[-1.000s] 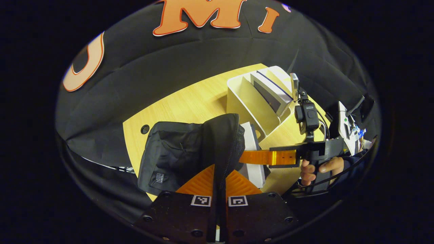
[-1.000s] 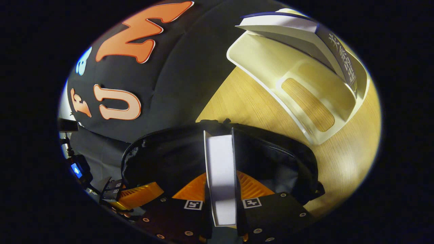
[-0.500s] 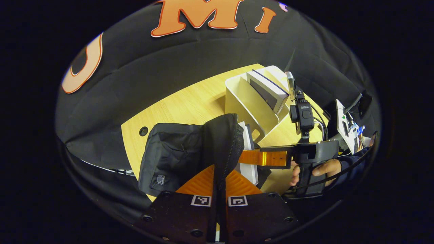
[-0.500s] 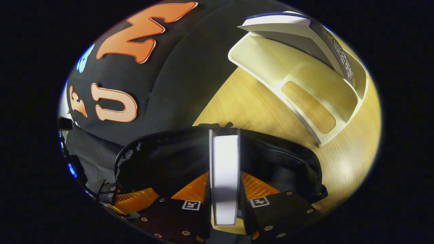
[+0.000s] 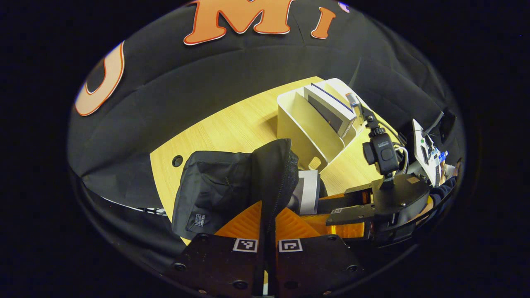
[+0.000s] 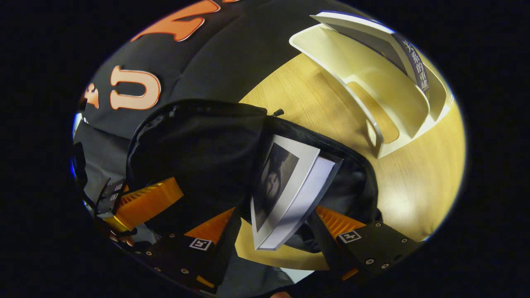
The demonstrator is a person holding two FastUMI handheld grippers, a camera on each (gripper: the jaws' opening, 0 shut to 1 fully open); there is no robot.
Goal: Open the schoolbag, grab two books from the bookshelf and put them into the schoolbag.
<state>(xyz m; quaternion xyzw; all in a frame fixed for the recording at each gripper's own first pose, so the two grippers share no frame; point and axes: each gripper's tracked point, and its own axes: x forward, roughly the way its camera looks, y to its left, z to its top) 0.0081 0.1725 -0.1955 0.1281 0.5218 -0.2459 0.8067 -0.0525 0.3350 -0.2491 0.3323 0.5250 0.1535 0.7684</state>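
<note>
My left tongs (image 5: 267, 223) pinch the schoolbag (image 6: 194, 140) flap, my right tongs (image 6: 275, 229) stand spread around the book (image 6: 290, 186) tilted in the bag's mouth, so the second book (image 6: 408, 62), leaning in the bookshelf (image 6: 372, 89), lies up-right ahead, nearer the right.

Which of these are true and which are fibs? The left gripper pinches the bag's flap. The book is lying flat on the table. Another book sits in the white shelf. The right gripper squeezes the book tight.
1. The left gripper pinches the schoolbag flap: true.
2. The book lies flat on the table: false. It leans tilted in the schoolbag's opening.
3. Another book sits in the white bookshelf: true.
4. The right gripper squeezes the book: false. Its fingers are spread apart on either side.
</note>
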